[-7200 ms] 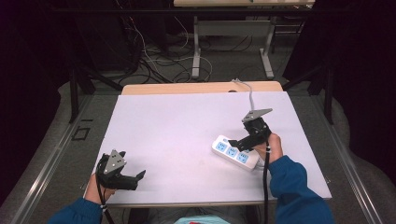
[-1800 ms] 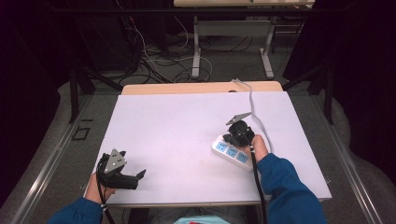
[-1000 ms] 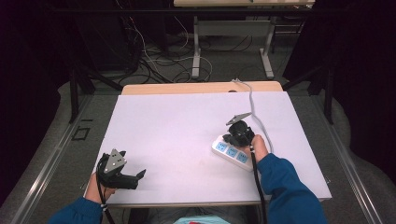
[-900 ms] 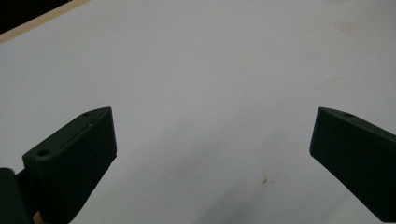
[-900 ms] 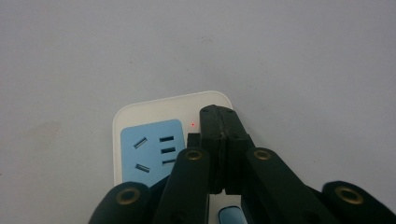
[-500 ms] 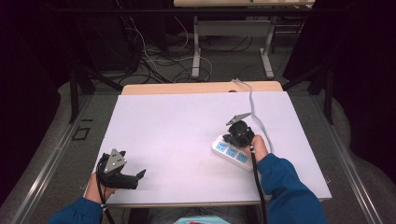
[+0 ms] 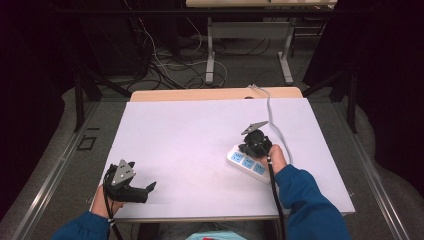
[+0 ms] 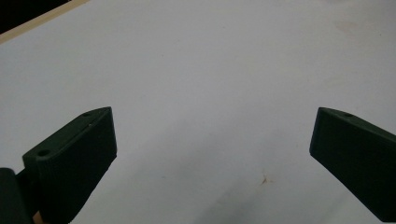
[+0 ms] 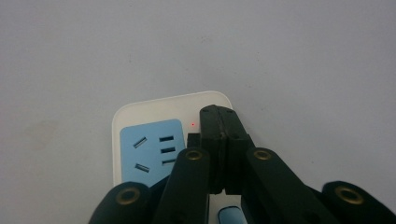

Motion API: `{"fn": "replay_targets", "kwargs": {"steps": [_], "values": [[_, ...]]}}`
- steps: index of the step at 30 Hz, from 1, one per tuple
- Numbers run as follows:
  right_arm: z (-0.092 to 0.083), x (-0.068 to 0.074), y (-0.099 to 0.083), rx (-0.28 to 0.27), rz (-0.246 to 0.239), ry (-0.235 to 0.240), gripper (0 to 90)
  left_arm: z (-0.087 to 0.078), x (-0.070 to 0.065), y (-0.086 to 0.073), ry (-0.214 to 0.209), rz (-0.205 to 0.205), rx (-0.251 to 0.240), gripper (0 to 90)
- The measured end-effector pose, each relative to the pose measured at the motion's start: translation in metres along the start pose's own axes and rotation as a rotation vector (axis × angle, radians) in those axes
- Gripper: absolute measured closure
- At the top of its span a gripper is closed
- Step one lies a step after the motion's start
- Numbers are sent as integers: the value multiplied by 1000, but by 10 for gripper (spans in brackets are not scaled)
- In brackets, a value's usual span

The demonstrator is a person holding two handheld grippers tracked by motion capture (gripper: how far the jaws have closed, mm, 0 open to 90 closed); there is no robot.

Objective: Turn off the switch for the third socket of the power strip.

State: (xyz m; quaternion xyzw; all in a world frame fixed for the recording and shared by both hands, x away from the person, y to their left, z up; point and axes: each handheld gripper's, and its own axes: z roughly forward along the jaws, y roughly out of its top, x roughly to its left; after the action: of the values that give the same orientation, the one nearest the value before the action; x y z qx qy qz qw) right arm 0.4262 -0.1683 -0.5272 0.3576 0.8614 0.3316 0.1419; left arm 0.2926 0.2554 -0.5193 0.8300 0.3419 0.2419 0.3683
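The right tongs [image 9: 218, 116] are pressed together, their tips resting on the white power strip [image 9: 154, 116] directly beneath them, beside its small black switch [image 9: 193, 139]. The left tongs [image 8: 212, 154] hang spread over bare tabletop [image 8: 210, 60], well apart from the strip.

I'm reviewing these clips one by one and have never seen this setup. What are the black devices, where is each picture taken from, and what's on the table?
No robot here: a person in blue sleeves holds a hand-operated two-jaw gripper in each hand. The high view looks down from above the person's side of the table, which has a white top. The other two pictures come from cameras riding on the grippers, looking along their jaws.

The left gripper rests near the table's front edge; its own view shows its jaws wide apart with nothing between them.

A white power strip with blue sockets lies on the right, its grey cable running to the far edge. The right gripper has its jaws shut together, tips on the strip beside a small red light. It holds nothing.
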Motion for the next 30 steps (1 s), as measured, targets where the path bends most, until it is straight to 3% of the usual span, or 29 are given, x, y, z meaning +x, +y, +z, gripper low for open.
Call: {"fn": "replay_targets", "kwargs": {"steps": [6, 7, 8, 15, 17, 21, 22, 24, 30], "values": [[-1, 1, 0, 8, 4, -4, 900, 0, 0, 0, -1, 1, 0, 6], [0, 0, 0, -1, -20, -2, 900, 0, 0, 0, -1, 1, -1, 6], [0, 1, 0, 4, 13, -4, 900, 0, 0, 0, 2, 2, 0, 6], [-1, -2, 0, 4, -10, 12, 900, 0, 0, 0, 0, 1, -1, 6], [-1, -1, -1, 5, 19, 7, 900, 0, 0, 0, -1, 1, -2, 6], [0, -1, -1, -4, 16, 4, 900, 0, 0, 0, -1, 1, -1, 6], [0, -2, 0, -4, -6, 10, 900, 0, 0, 0, -1, 1, -2, 6], [-2, -1, 0, 18, 2, 10, 900, 0, 0, 0, 0, 1, -2, 6], [0, 0, 0, 2, 2, -7, 900, 0, 0, 0, 0, 1, -1, 6]]}}
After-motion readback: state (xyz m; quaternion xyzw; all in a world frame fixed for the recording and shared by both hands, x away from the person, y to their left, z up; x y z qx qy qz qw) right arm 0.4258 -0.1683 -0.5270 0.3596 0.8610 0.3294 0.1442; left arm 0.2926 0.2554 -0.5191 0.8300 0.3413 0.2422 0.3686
